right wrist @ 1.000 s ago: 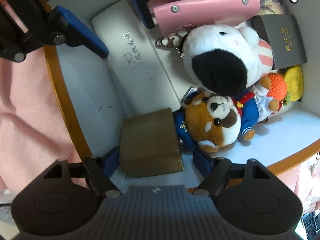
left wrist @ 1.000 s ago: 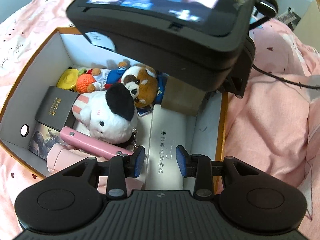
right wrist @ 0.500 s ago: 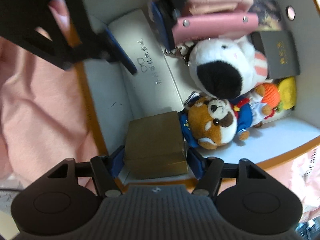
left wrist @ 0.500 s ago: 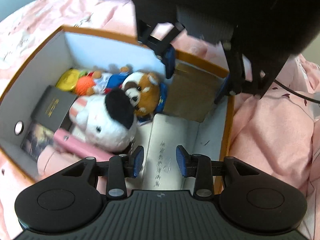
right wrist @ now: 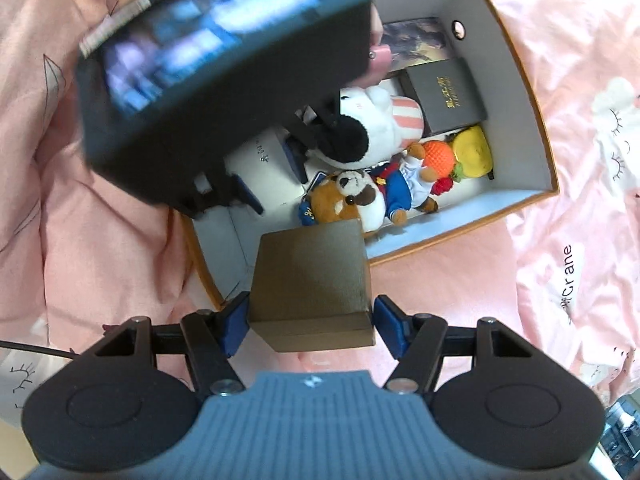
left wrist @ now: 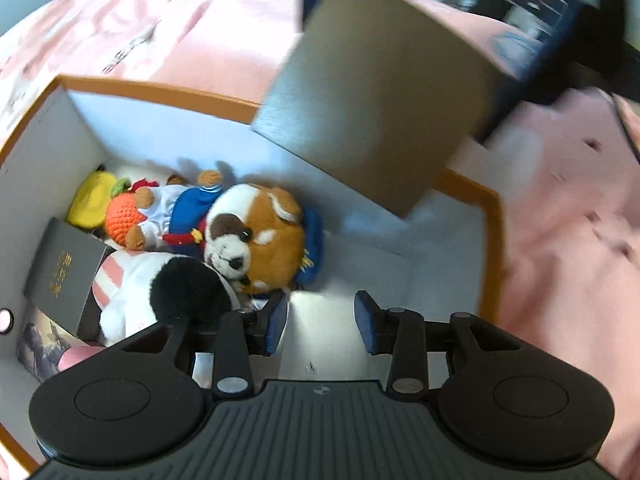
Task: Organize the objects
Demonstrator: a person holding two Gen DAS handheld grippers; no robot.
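Right claw (right wrist: 310, 326) grips brown box (right wrist: 312, 280) above toy-filled carton (right wrist: 520, 60); loose pinch risks drop. Left claw (left wrist: 322, 322) opening, empty.

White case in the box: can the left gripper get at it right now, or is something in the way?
Probably yes. The left gripper hangs right above the white case, jaws opening with nothing between them. The right gripper holds the brown box lifted clear of it. Only the black-eared plush crowds one finger.

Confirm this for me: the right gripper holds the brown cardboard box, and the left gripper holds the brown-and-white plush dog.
Half wrong. The right gripper does hold the brown cardboard box, but the left wrist view shows the left gripper holding nothing, opening beside the brown-and-white plush dog.
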